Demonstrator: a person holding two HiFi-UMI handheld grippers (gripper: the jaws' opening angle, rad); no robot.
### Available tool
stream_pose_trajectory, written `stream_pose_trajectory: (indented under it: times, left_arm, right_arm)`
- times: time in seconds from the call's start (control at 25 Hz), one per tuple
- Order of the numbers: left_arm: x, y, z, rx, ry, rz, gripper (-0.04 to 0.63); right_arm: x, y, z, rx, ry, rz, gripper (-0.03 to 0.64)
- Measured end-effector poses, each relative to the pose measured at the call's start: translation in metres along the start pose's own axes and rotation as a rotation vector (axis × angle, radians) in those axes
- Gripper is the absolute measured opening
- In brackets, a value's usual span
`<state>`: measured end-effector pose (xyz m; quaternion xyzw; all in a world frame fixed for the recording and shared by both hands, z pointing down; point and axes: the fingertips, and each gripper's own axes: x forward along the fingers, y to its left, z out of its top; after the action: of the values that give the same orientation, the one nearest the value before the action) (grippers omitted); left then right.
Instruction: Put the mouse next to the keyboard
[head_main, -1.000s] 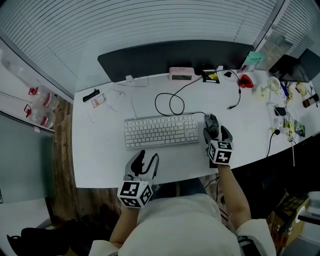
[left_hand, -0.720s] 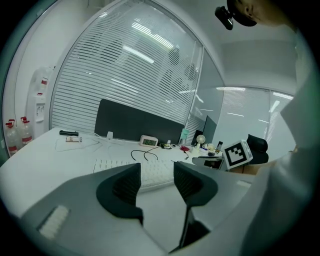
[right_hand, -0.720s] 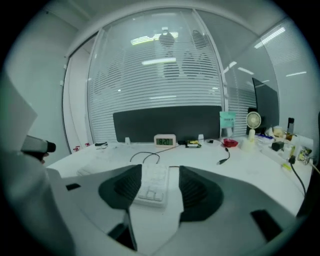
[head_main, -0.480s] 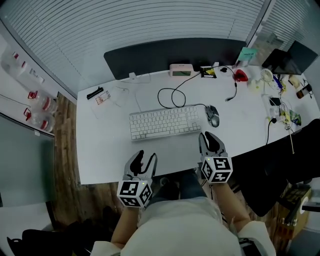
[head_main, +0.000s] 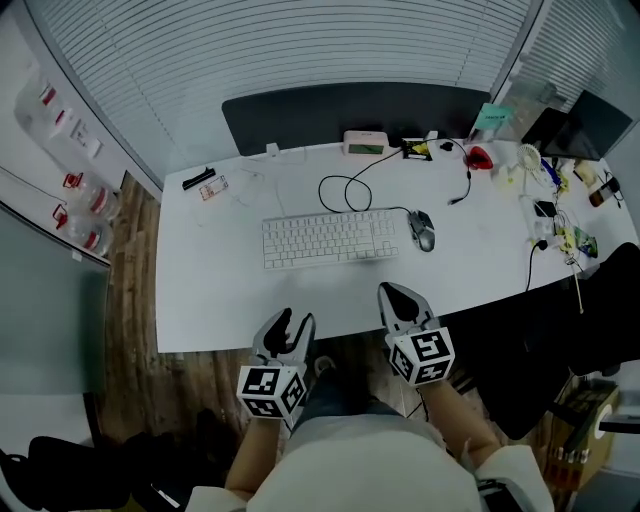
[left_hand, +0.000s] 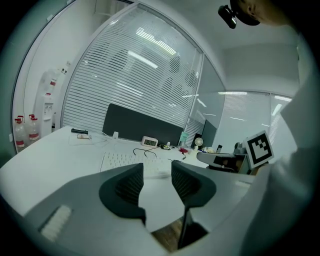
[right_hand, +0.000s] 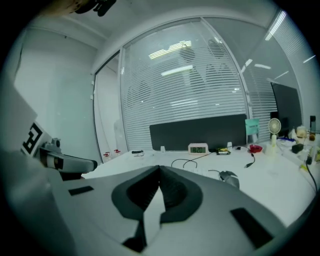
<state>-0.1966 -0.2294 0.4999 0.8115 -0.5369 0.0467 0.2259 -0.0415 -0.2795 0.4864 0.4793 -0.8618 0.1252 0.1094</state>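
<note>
Mouse (head_main: 423, 230) sits just right of keyboard (head_main: 329, 238) on table (head_main: 220, 290). Left gripper (head_main: 290, 320) jaws apart, just been closing, nothing between them. Right gripper (head_main: 395, 292) jaws fully together, empty.

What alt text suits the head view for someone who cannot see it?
From above, a grey mouse lies just right of a white keyboard on a white desk. At its near edge the person holds two empty grippers: the left gripper open, its jaws just having closed a little, the right gripper just shut.
</note>
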Motion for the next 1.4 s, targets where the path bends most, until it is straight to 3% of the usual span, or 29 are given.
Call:
stream_pose_trajectory:
  times: [0.8, 1.04, 1.4]
  left_arm:
    - [-0.112, -0.144, -0.073, 0.034, -0.036, 0.067, 0.03]
    - [-0.136, -0.178, -0.083, 0.045, -0.08, 0.07, 0.011]
    - [-0.16, -0.207, -0.102, 0.057, -0.082, 0.061, 0.011]
  right_arm:
    - [-0.207, 0.039, -0.027, -0.073, -0.109, 0.102, 0.002]
    - [-0.25, 0.047, -0.036, -0.115, -0.135, 0.133, 0.002]
    - [-0.286, 0.045, -0.05, -0.083, -0.146, 0.11, 0.002]
